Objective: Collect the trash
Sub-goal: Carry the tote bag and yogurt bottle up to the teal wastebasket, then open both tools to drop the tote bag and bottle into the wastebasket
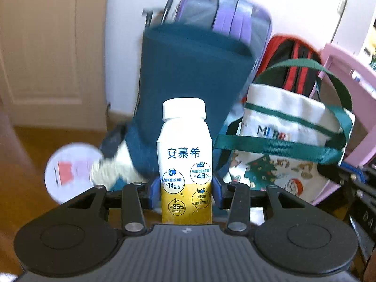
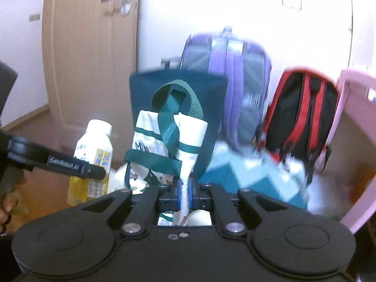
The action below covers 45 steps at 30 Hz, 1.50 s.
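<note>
Your left gripper clamped on the upright yogurt bottle, tilted downward, tote bag just right of the bottle, your right gripper pinched shut on the tote's cloth, bottle left of the tote.

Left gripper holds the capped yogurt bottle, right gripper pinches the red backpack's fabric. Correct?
Not quite: the right gripper pinches the white tote, not the backpack, as the right wrist view shows. The left gripper does hold the capped bottle.

Black tongs, blue pads, silver screws; sleeve possibly dark.
</note>
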### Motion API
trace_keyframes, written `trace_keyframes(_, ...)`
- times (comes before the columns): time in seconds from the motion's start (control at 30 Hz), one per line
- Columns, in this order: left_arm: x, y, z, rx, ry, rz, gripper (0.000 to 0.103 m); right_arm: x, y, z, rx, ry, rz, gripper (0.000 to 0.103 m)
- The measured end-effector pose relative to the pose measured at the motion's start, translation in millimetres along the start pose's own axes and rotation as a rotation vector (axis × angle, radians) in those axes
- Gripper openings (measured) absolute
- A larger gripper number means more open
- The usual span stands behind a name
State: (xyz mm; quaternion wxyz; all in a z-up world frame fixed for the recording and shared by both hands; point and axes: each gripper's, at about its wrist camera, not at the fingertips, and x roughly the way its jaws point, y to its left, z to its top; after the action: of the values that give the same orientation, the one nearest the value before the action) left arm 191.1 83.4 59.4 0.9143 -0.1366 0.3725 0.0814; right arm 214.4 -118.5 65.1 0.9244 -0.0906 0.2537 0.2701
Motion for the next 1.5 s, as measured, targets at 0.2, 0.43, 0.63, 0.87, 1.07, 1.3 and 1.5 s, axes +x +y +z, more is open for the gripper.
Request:
trace_keyframes(0.2,-21.7,-7.2,73.0,0.033,-0.111,0.0,0.043,3.3,-11.4,70.6,-0.005,-0.101,-0.044,0.006)
trace_keyframes(0.43,-16.8,-14.8,152.6,0.077,-0.176,0.007,0.043,25.8,-23.4,144.9,-0.008,-0.178,-0.083,0.006)
trace_keyframes(0.63,10.2,-21.1,205.0,0.093,-0.187,0.041,0.043,61.0,-31.1,186.7,0.01,-0.199,-0.099,0.006)
trace_keyframes(0.87,62.8,-18.8,231.3,0.097,-0.16,0.072,0.043,125.8,-41.0,211.3,0.064,-0.16,-0.082,0.006)
trace_keyframes(1.07,116.0,-12.0,229.8,0.093,-0.082,0.087,0.043,180.0,-40.2,204.1,0.07,-0.075,-0.051,0.006)
trace_keyframes(1.3,157.1,-14.0,213.9,0.156,-0.005,0.076,0.043,217.1,-35.3,181.8,0.022,0.042,-0.015,0.006)
trace_keyframes(1.5,179.5,-15.5,209.0,0.173,0.059,0.077,0.043,229.7,-31.6,169.3,-0.004,0.108,-0.003,0.008)
